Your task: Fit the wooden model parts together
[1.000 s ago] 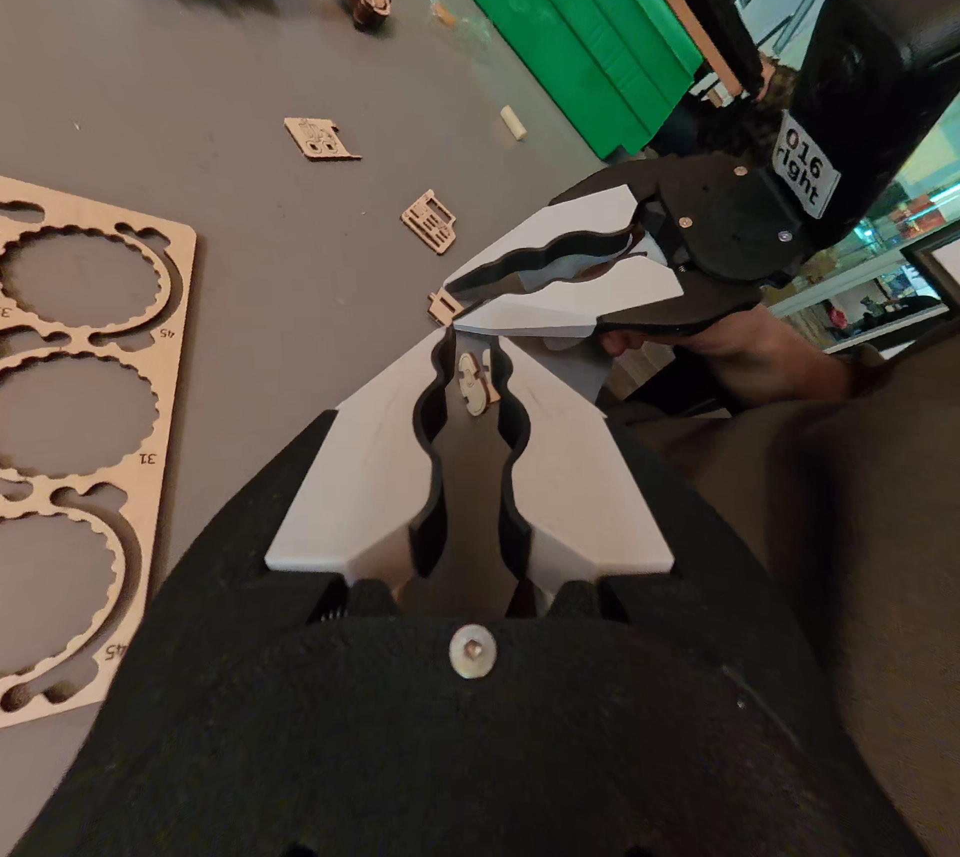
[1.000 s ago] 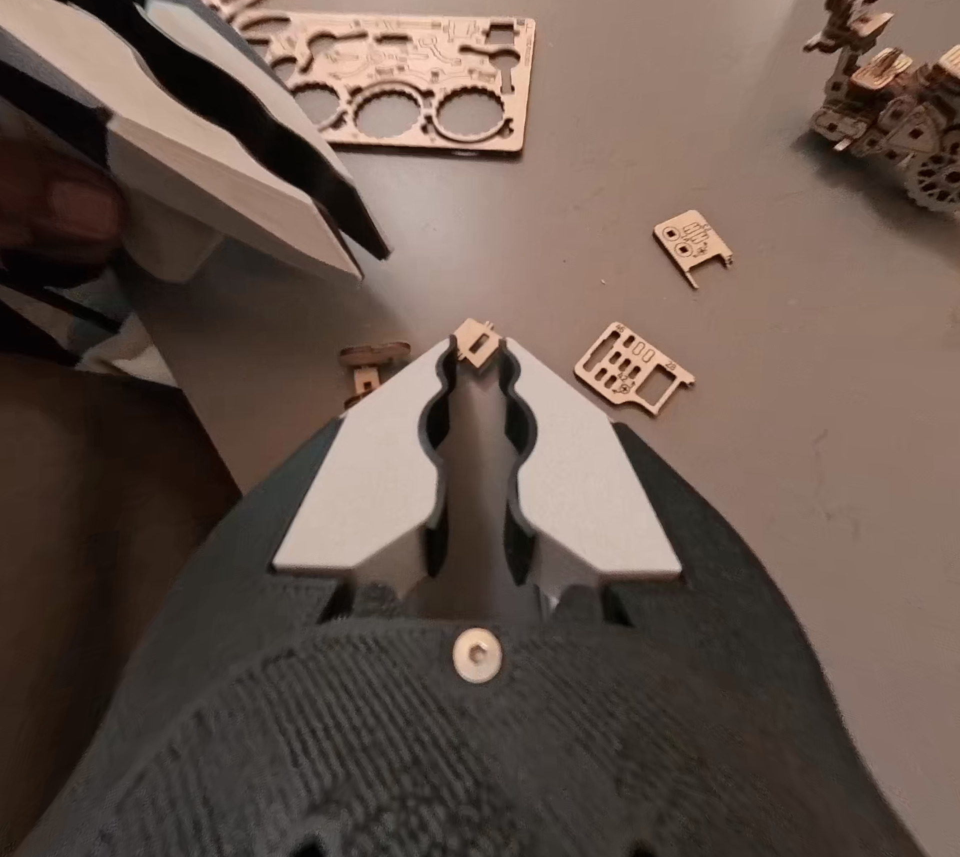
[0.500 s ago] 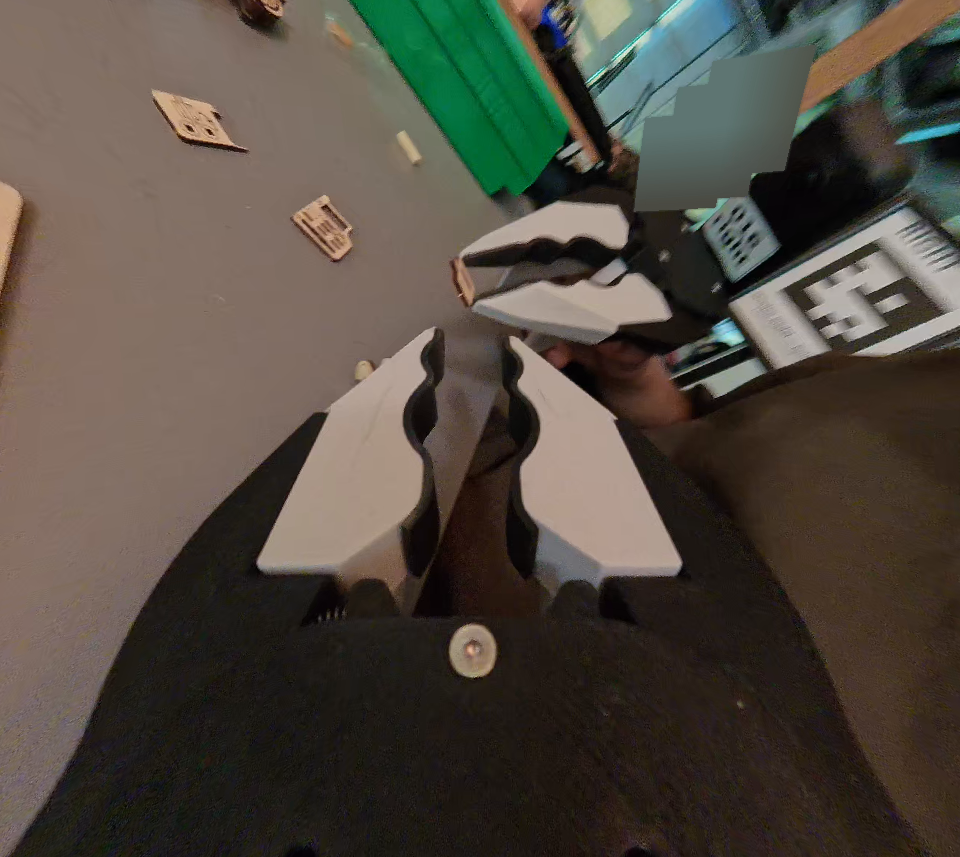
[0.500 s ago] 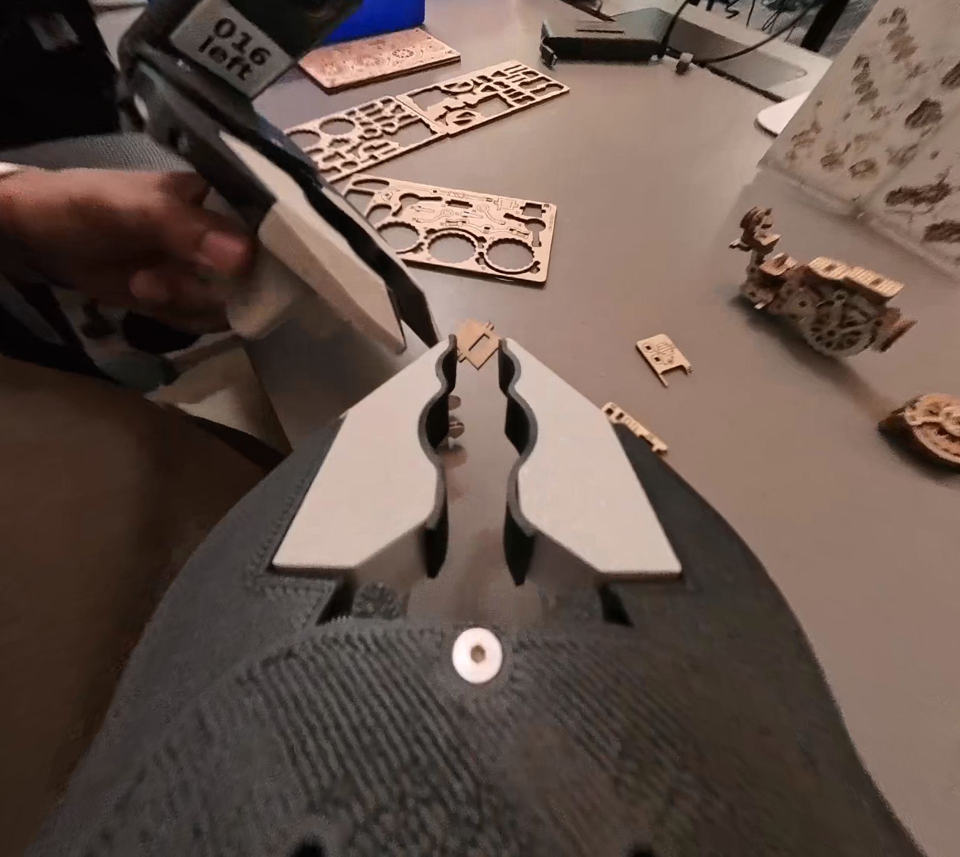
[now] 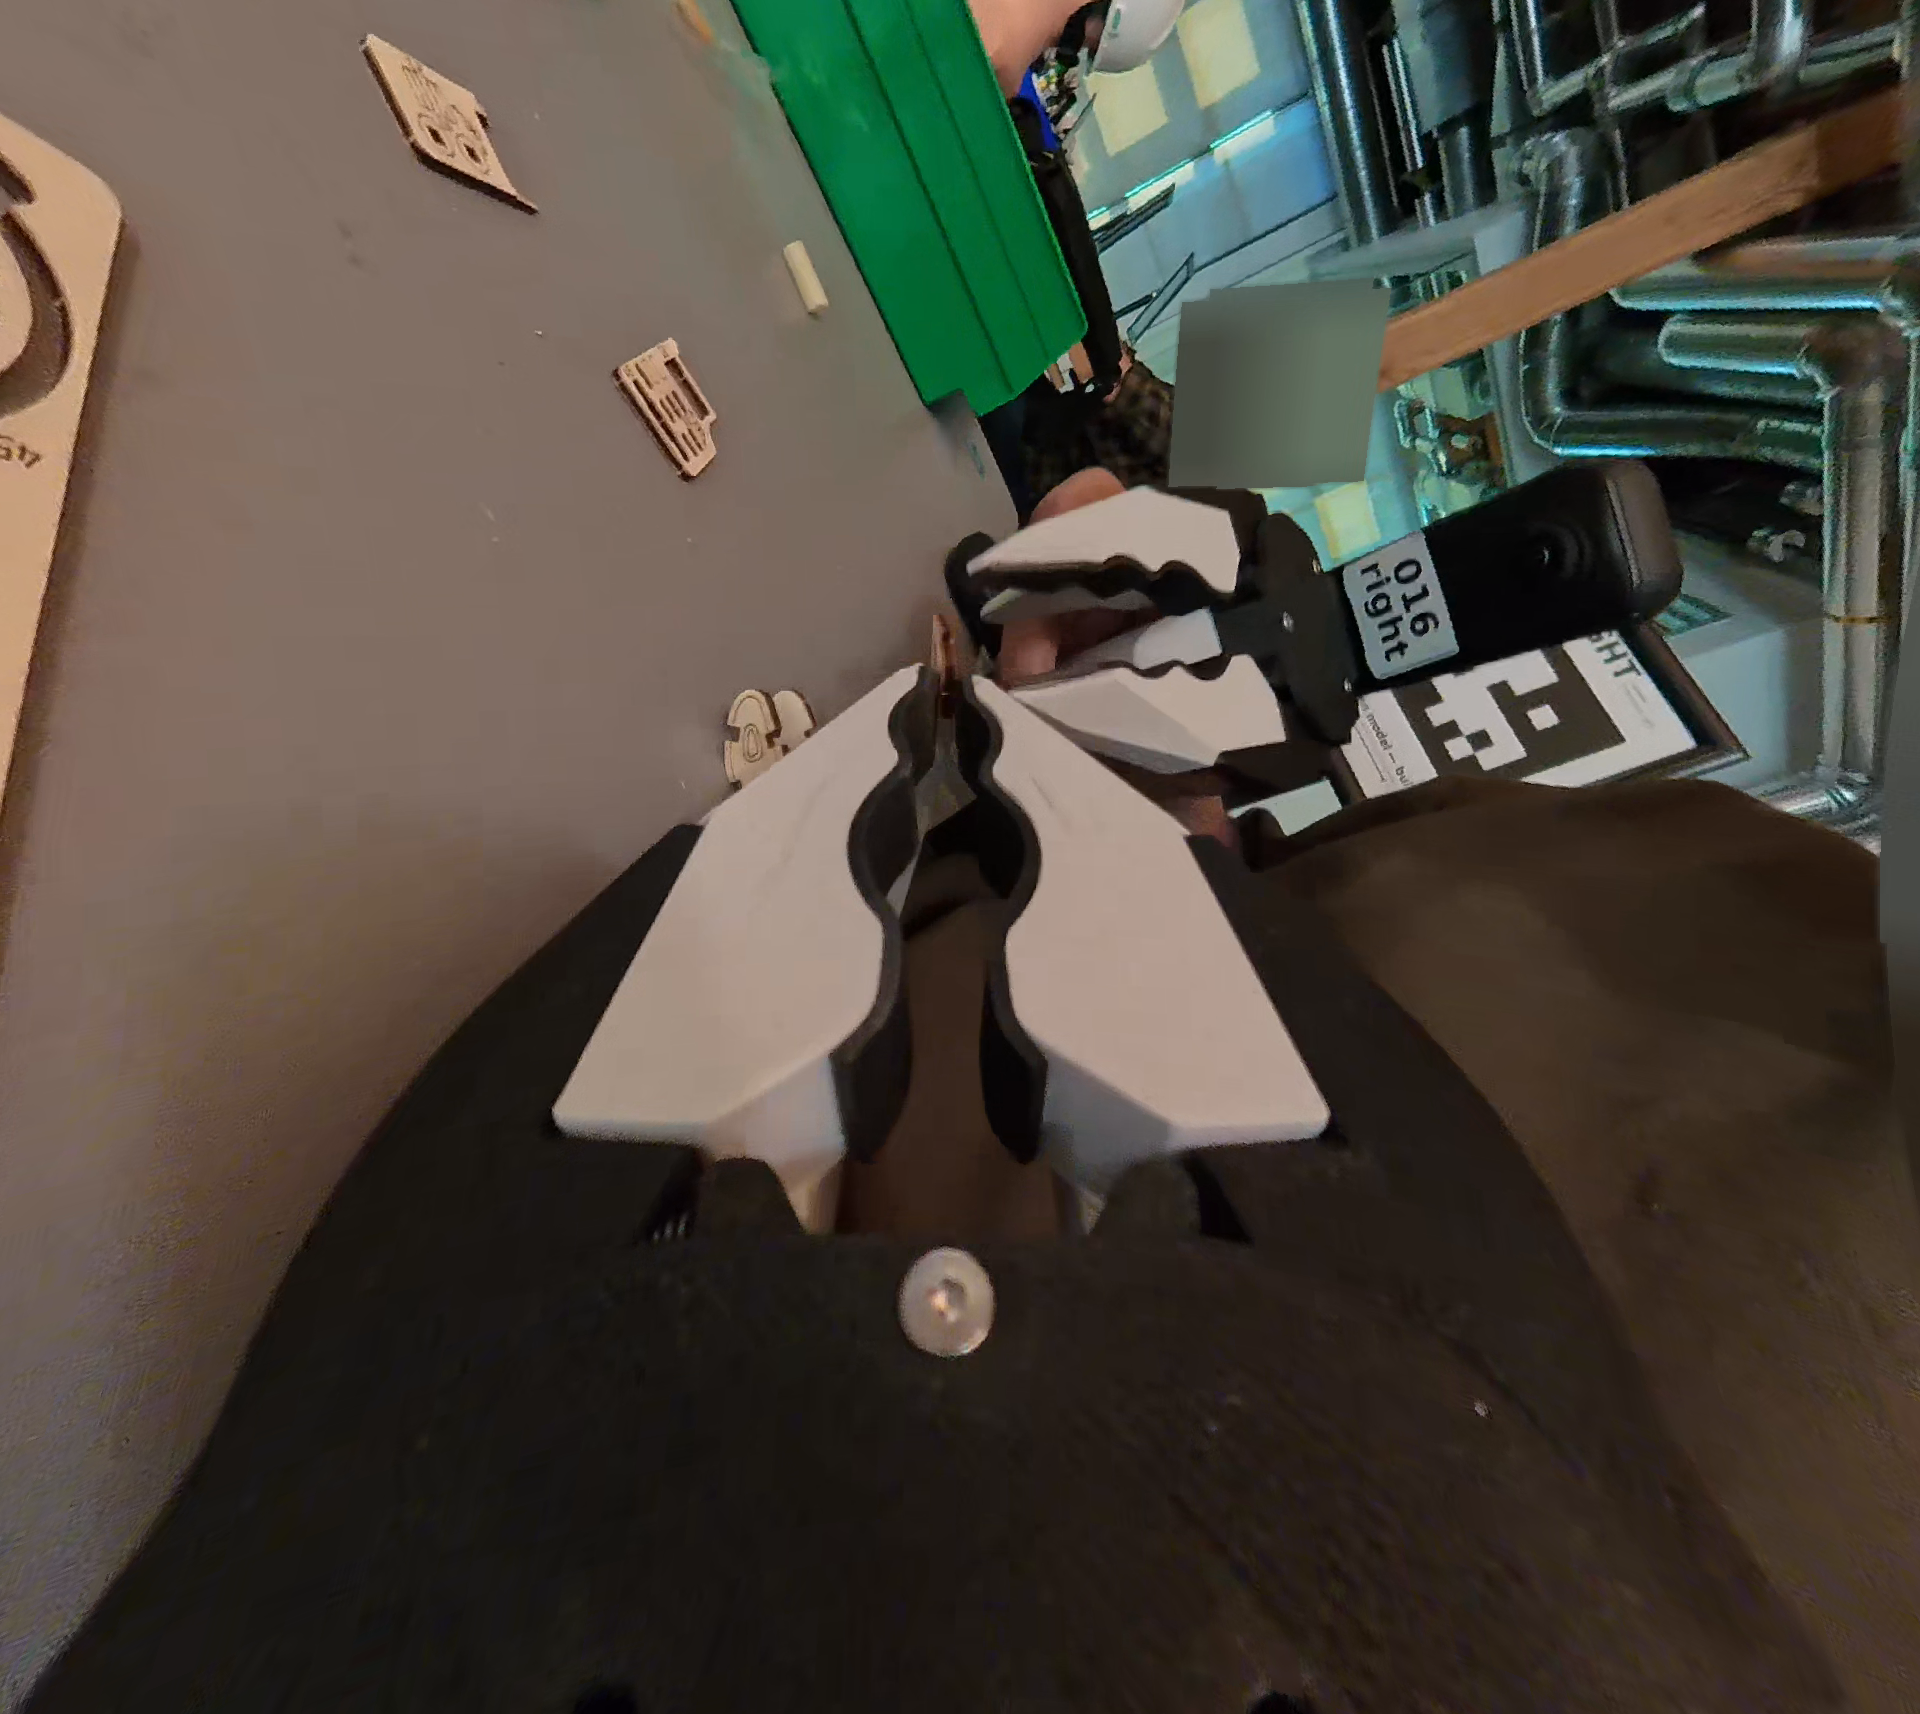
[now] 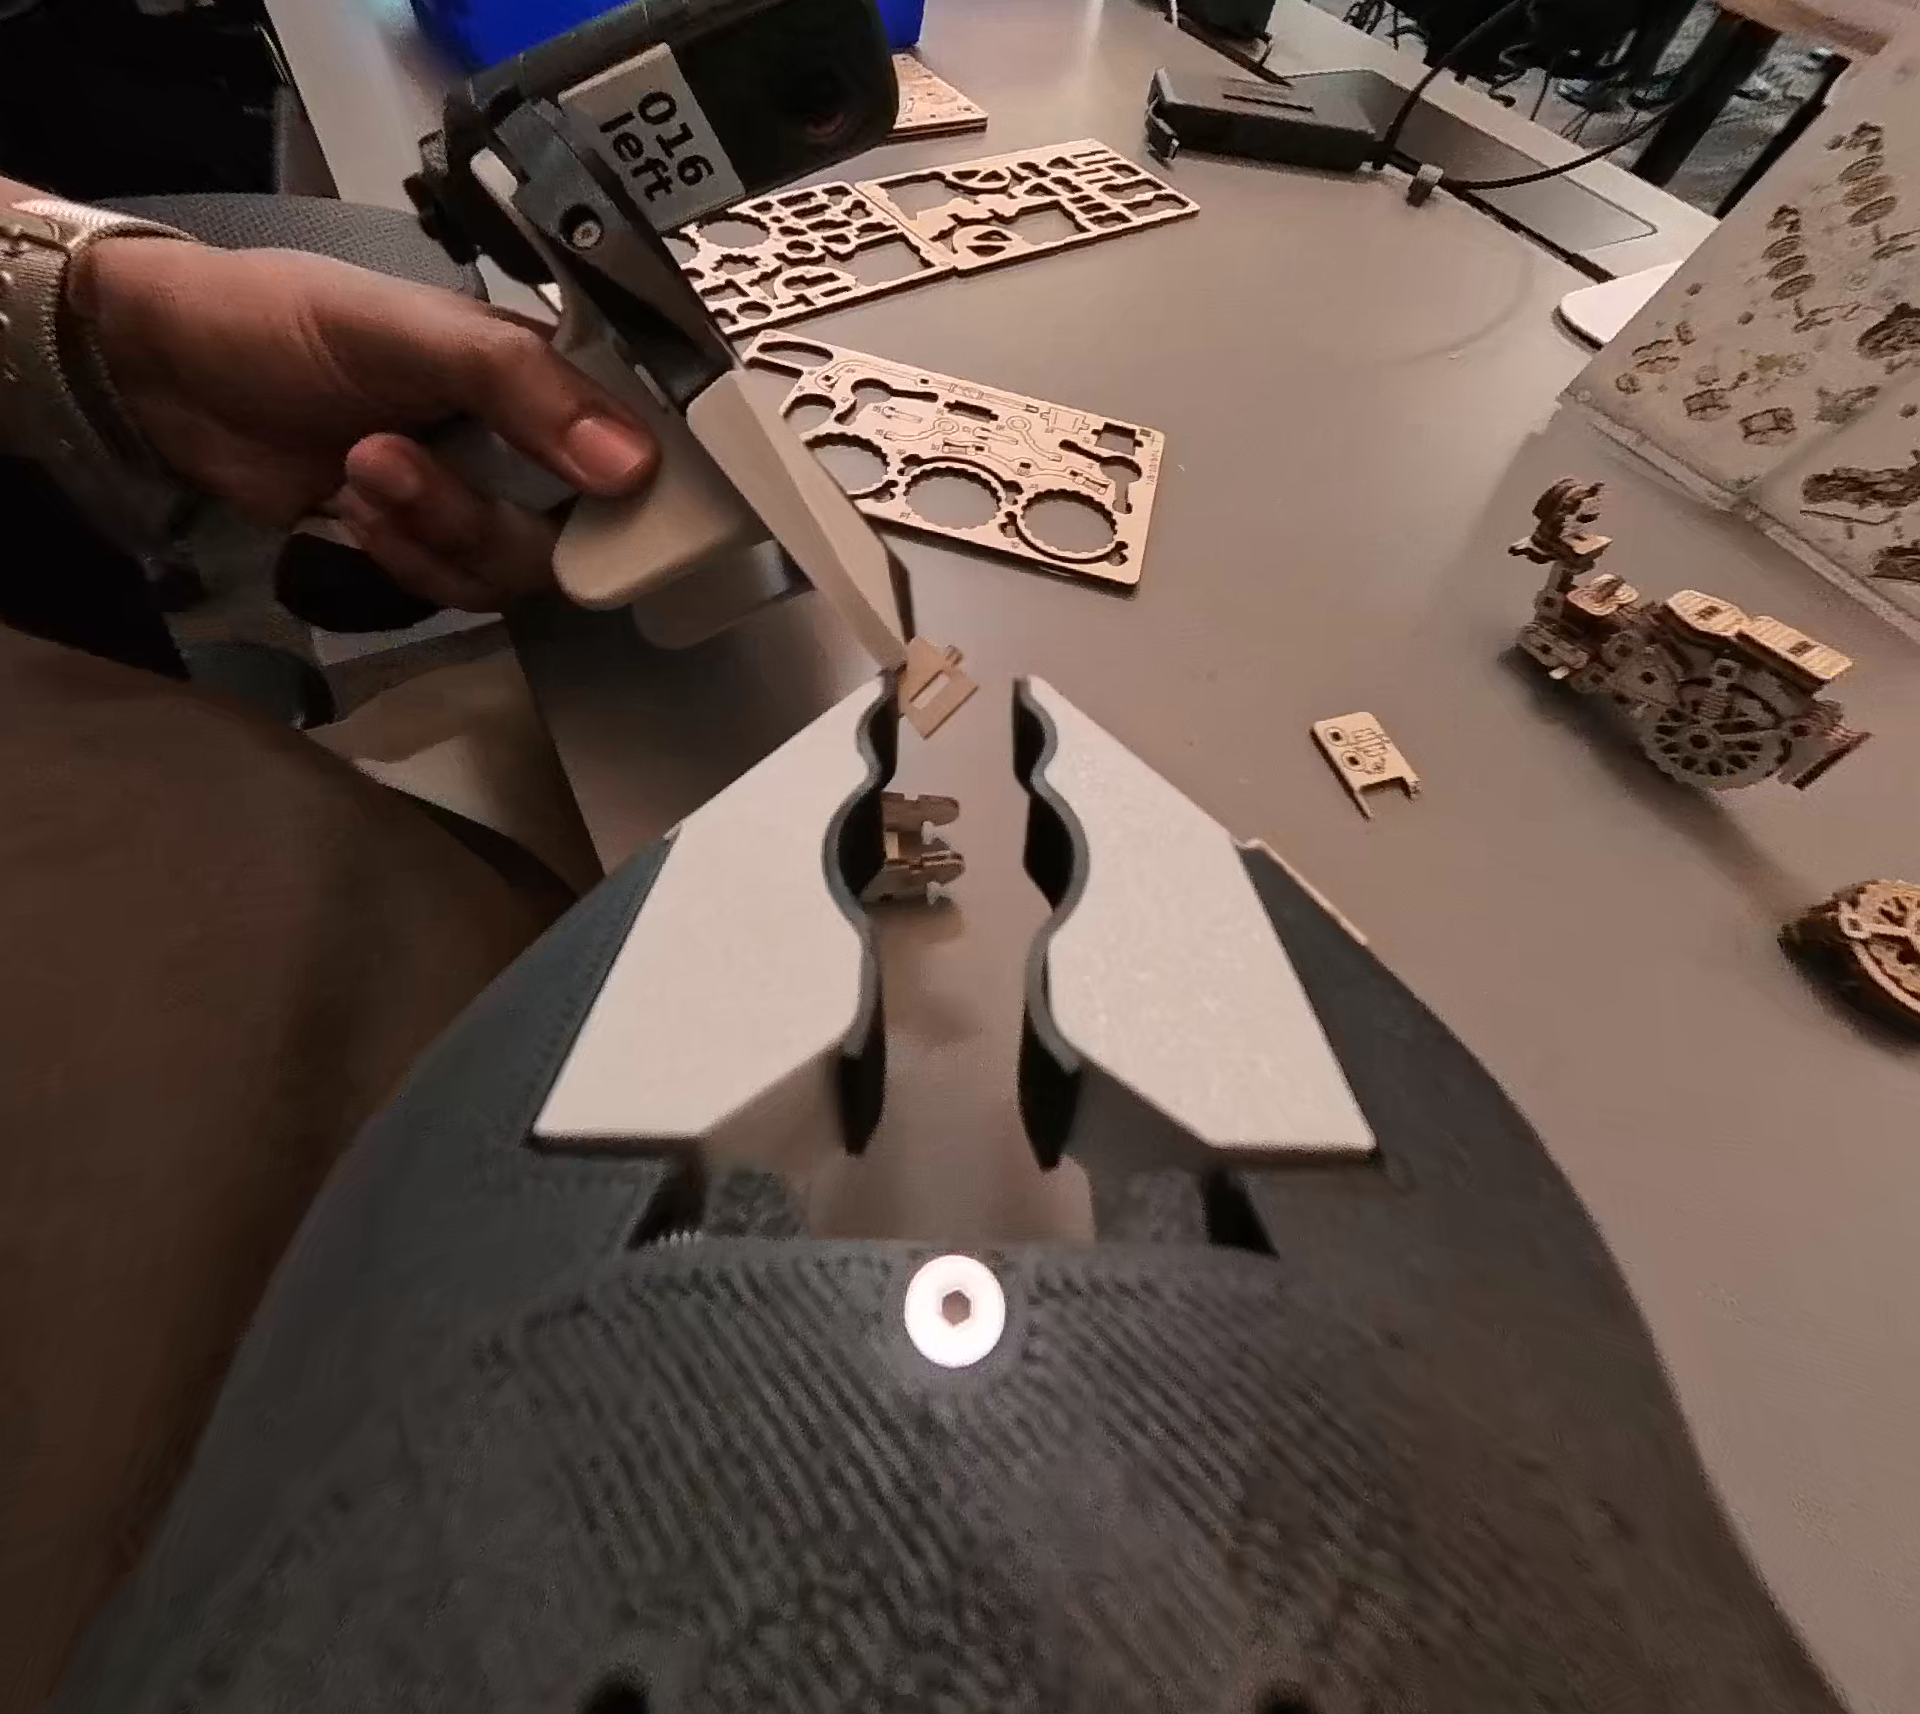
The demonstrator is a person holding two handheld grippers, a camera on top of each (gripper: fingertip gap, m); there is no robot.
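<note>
Above grey table (image 6: 1351, 438), left hand-held gripper (image 5: 948, 685) pinching wooden piece (image 6: 938, 685), right hand-held gripper (image 6: 954, 690) agape.

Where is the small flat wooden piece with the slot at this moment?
In the right wrist view, the small flat wooden piece is pinched at the tip of the left gripper, above the grey table, just ahead of the open right gripper.

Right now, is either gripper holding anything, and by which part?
The left gripper pinches a small flat wooden piece by one edge at its fingertips; most of the piece sticks out. The right gripper is open and holds nothing.
</note>
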